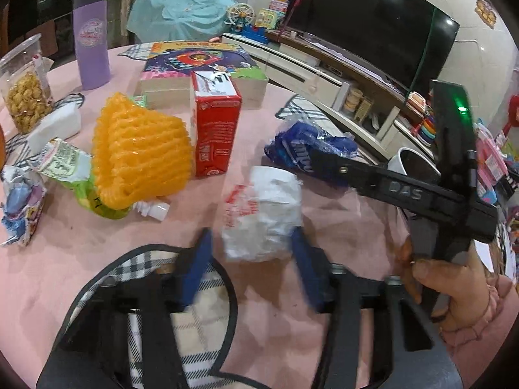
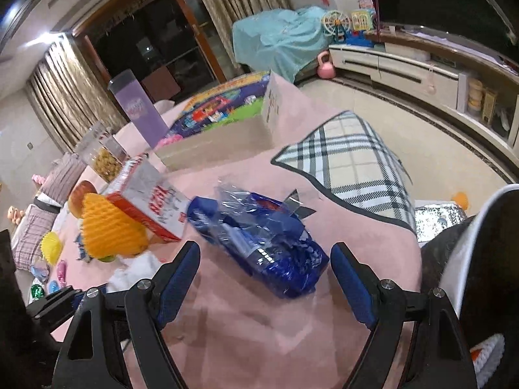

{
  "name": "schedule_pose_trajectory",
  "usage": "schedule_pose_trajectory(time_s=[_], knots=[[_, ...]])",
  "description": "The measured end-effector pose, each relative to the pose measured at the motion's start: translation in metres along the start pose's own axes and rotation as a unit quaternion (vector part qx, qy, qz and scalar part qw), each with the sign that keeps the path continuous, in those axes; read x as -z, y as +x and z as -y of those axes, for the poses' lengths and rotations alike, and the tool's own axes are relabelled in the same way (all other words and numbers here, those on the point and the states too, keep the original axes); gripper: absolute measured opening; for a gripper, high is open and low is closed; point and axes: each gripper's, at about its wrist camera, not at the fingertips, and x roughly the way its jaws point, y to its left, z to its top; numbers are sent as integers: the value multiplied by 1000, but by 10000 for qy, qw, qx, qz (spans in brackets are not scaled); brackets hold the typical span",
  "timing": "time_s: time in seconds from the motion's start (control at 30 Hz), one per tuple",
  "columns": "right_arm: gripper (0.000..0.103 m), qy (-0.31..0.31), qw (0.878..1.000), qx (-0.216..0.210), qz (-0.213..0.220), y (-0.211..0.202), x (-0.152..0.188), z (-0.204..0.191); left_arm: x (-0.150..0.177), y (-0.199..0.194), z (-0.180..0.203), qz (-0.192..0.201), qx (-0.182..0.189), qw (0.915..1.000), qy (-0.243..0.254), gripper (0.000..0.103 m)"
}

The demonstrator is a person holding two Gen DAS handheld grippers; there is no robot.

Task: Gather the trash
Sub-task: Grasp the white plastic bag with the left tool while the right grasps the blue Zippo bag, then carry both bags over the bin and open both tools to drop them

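1. One crumpled white wrapper (image 1: 262, 214) with red print is seen at the centre of the left wrist view, lying on the pink bench (image 1: 324, 214).
2. The wrapper is framed by the left tongs (image 1: 251, 246): the right blue pad (image 1: 305, 259) appears to touch its lower right edge, while a gap is seen between the left pad and the wrapper. The tongs are partly closed; a firm grip cannot be confirmed.
3. One blue plastic bag (image 2: 259, 240) is seen at the centre of the right wrist view, lying on the bench just ahead of and between the fingers of the right tongs (image 2: 266, 269). These tongs are held wide apart and nothing is held in them.
4. In the left wrist view the same bag (image 1: 301, 152) is found right of centre, with a finger of the right tongs crossing in front of it; a hand (image 1: 454, 288) gripping that tool is seen at lower right.
5. One orange foam net (image 1: 139, 152) and one red carton (image 1: 215, 123) are seen left of centre, touching each other.
6. One green-and-white packet (image 1: 65, 165) lies under the net's left edge, and one crumpled colourful wrapper (image 1: 19, 207) is seen at the far left.
7. One purple tumbler (image 1: 90, 39), one clear snack jar (image 1: 24, 90) and one toy box (image 1: 201, 64) are counted at the upper left.
8. One white bin (image 2: 470, 259) is seen at the right edge of the right wrist view.
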Motion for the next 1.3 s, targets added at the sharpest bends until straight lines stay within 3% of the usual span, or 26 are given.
schedule_pose_trajectory(time_s=[0.03, 0.07, 0.1, 0.23, 0.53, 1.3], knots=[[78, 22, 10000, 22, -45, 3, 1, 1, 0, 1, 0, 3, 33, 10000, 8, 38], [60, 28, 10000, 57, -59, 5, 3, 2, 1, 1, 0, 29, 50, 10000, 12, 34], [52, 30, 9999, 83, -84, 6, 4, 2, 1, 0, 0, 47, 71, 10000, 16, 33], [44, 95, 9999, -29, 82, -6, 8, 1, 3, -4, -3, 84, 89, 9999, -54, 28], [42, 292, 9989, -114, 340, -48, 26, -6, 13, -22, -3, 185, 104, 9995, -223, 25], [42, 841, 9912, 316, 974, -153, 79, 26, 21, -51, 67, 406, 564, 9967, 411, 25]])
